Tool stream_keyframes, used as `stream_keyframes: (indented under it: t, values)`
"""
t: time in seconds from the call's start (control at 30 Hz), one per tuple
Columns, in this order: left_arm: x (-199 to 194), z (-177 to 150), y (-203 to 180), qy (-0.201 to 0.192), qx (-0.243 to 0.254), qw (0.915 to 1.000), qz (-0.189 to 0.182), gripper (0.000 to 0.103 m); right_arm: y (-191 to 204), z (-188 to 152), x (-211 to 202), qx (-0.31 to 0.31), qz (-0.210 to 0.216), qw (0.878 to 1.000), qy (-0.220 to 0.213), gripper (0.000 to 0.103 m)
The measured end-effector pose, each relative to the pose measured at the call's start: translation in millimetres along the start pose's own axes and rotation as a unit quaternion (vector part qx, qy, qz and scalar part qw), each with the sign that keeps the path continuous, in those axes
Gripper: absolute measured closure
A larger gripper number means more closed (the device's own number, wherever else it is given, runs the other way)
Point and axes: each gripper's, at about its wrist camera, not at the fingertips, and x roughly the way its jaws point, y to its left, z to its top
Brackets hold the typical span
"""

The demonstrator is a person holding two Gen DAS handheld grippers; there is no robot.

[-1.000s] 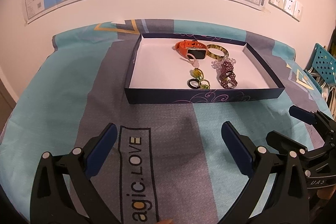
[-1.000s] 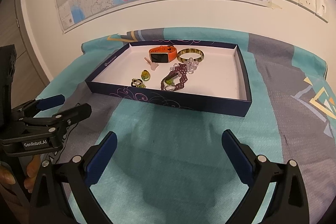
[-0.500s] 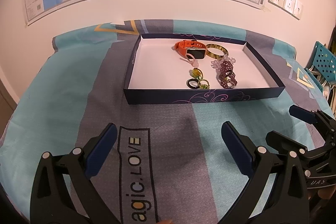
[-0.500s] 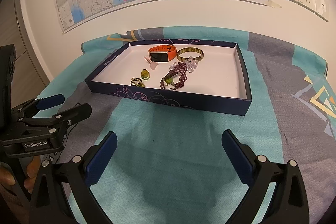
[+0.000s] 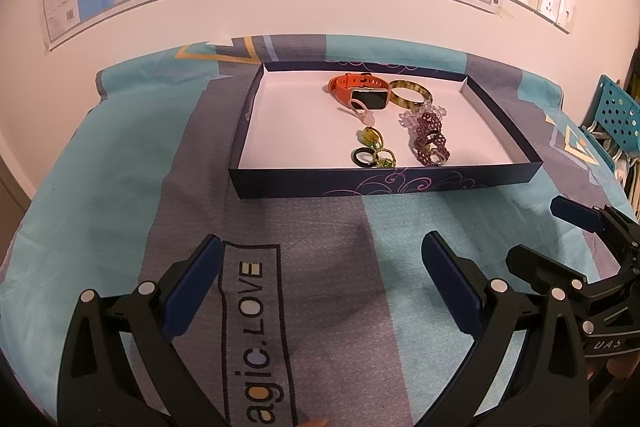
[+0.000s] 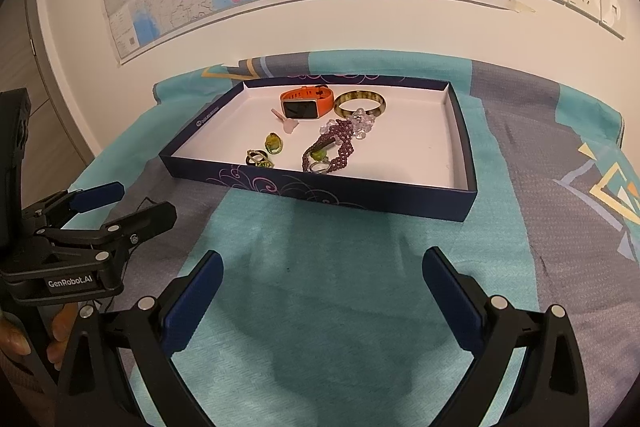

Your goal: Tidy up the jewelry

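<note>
Both my grippers, left gripper and right gripper, hover with jaws spread wide, holding nothing. Jewelry sits in the tray mid-frame: orange watch, bangle, rings, purple bead bracelet all bunched. Biggest risk I reckon: snagging the beads and dragging neighbours along.

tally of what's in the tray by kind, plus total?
In the tray:
Watch: 1, orange strap
Bangle: 1, olive mottled
Beaded bracelets: 2, one clear, one purple
Pink clip-like piece: 1
Green pendant: 1
Small rings: at least 3, clustered and overlapping
Total: about 9; ring count uncertain.
</note>
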Motion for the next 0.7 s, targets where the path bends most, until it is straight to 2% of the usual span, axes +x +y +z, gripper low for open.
stream_keyframes:
  t: [0.7]
  values:
    - [2.9,-1.8,-0.7,0.005,0.000,1.0000,-0.002,0.005,-3.0,-0.9,1.1,0.004,0.001,1.000,0.002,0.007]
